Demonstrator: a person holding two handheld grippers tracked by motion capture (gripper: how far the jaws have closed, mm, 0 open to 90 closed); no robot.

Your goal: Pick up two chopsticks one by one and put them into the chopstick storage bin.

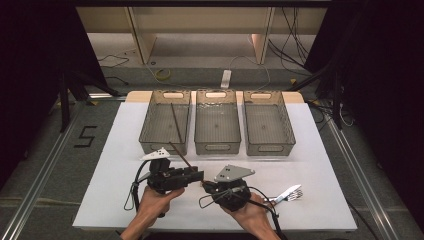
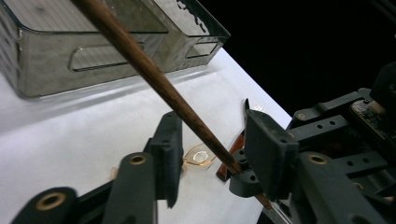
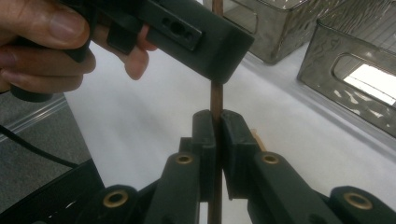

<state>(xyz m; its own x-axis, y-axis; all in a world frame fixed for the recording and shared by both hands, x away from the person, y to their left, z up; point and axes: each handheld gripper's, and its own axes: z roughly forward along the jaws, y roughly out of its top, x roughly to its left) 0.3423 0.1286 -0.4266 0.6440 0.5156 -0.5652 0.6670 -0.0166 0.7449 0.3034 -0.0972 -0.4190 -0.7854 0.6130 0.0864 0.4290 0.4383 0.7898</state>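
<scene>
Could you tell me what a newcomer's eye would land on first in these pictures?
First, the brown chopstick slanting up at the table's near middle: the right hand-held gripper is shut on it, while the left hand-held gripper has it between jaws that are not yet pressing on it. Next come three clear bins in a row behind, the left one holding another chopstick. A plastic fork lies at the right.

One sign can be read: a large black numeral "5" (image 1: 86, 136), made of dark strips, lies on the grey floor (image 1: 55, 165) to the left of the white surface (image 1: 300, 165) in the high view. No other text, label or brand is legible.
</scene>
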